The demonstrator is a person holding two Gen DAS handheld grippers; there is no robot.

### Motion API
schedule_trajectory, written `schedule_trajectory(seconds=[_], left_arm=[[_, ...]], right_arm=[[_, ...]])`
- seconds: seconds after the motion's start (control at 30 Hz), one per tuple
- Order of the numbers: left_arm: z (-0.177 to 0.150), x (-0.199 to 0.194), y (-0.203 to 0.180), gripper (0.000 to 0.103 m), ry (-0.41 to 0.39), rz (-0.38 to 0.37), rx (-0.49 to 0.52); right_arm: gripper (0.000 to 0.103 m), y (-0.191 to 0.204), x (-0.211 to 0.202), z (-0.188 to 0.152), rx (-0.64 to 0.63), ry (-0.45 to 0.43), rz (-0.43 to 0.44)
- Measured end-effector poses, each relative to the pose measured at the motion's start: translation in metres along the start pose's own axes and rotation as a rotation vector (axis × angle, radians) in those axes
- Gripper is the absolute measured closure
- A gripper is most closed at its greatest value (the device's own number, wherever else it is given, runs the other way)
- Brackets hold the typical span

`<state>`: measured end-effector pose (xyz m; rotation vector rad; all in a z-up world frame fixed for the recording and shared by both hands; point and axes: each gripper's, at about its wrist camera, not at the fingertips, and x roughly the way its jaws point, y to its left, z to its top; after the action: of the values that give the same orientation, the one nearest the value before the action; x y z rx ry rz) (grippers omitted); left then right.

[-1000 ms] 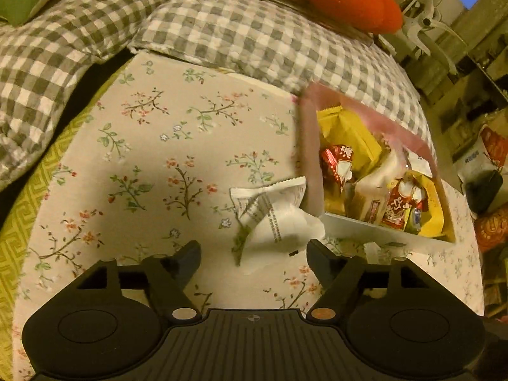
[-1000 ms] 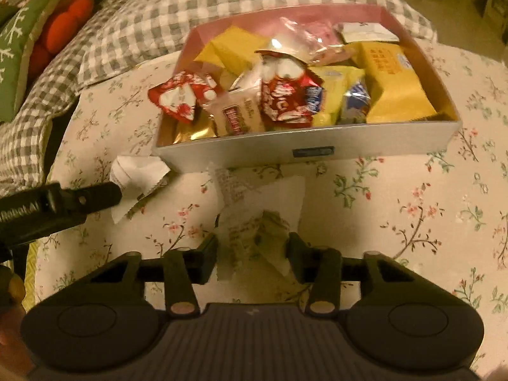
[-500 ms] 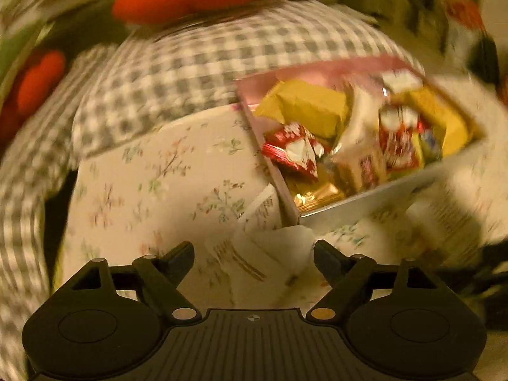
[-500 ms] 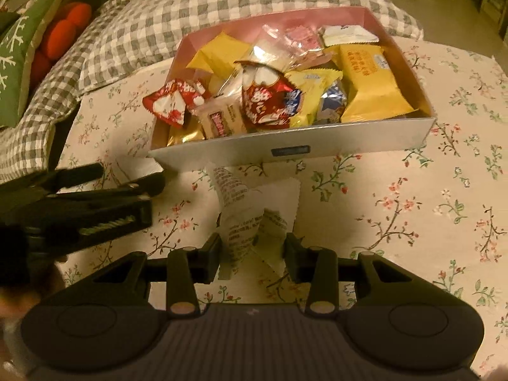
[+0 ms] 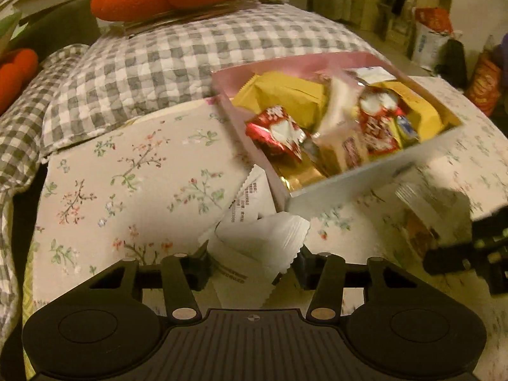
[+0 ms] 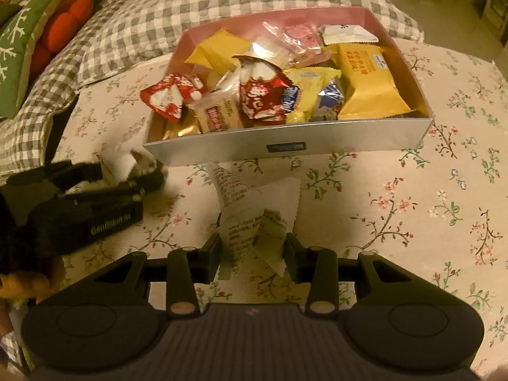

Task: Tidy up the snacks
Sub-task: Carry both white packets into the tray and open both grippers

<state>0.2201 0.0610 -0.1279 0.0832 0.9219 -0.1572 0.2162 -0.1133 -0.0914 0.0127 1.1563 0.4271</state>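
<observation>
Left gripper (image 5: 252, 262) has its jaws pinched in on a crumpled white wrapper (image 5: 254, 247), the packet's long axis running away from the jaws and up to the left, toward the near corner of the snack box (image 5: 320, 195) just ahead and slightly right. Right gripper (image 6: 252, 252) likewise has its jaws closed on a printed white packet (image 6: 250, 219), standing straight out ahead. Beyond it, the box's front wall sits dead ahead, so the right looks better lined up for a drop-in.
</observation>
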Motion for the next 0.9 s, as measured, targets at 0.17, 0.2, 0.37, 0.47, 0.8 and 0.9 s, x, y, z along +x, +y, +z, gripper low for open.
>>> schedule_trajectory(seconds=[0.17, 0.2, 0.37, 0.47, 0.8, 0.9], left_arm=[[-0.010, -0.017, -0.004, 0.056, 0.009, -0.034, 0.019], [-0.011, -0.020, -0.005, 0.056, 0.010, -0.041, 0.019], [-0.015, -0.042, -0.013, 0.056, 0.014, -0.055, 0.010], [-0.014, -0.051, -0.021, 0.056, 0.014, -0.062, 0.012], [-0.003, -0.073, -0.046, 0.056, 0.009, -0.072, -0.027], [0.009, -0.079, -0.052, 0.055, -0.009, -0.088, -0.051]], right_arm=[[0.065, 0.008, -0.003, -0.002, -0.027, 0.000, 0.011], [0.065, 0.009, -0.004, -0.002, -0.027, 0.001, 0.014], [0.065, 0.007, -0.009, -0.005, -0.028, 0.011, 0.029], [0.065, 0.002, -0.014, -0.006, -0.027, 0.013, 0.031], [0.065, -0.029, -0.033, -0.002, 0.079, 0.008, 0.048], [0.065, -0.031, -0.046, 0.002, 0.100, -0.013, 0.074]])
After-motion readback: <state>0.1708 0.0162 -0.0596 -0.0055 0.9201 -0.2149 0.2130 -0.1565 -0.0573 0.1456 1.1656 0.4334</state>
